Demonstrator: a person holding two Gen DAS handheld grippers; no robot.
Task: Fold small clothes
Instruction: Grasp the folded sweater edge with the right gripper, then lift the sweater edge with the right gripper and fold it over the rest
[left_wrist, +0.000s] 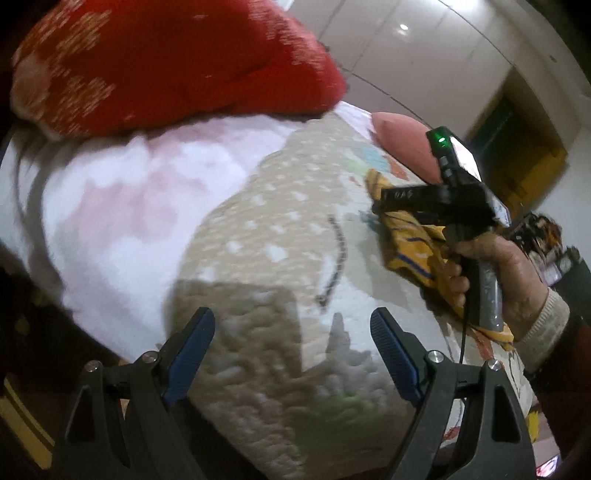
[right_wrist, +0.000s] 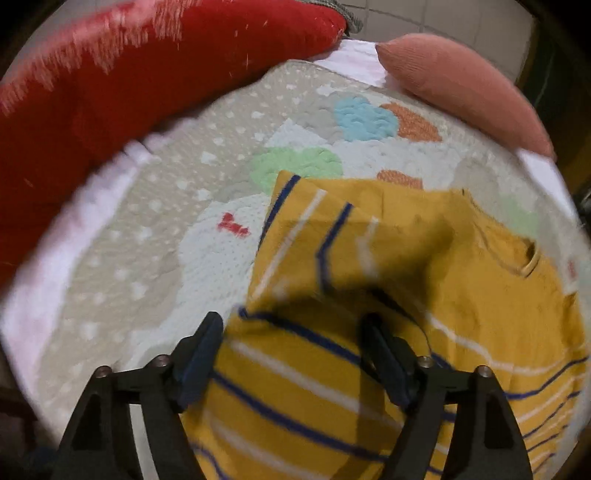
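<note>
Yellow striped shirt (right_wrist: 388, 295) partly folded on patterned quilt (right_wrist: 147, 258), right gripper (right_wrist: 291, 332) spread wide just above it, holding nothing, left gripper (left_wrist: 291, 325) wide open, empty, over quilt, red pillow (right_wrist: 129, 74) behind

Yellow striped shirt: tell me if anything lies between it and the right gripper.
Nothing visible does. The right gripper hangs open directly over the yellow striped shirt, which lies on the patterned blanket. The red cushion and pink cushion sit off at the far edge.
</note>
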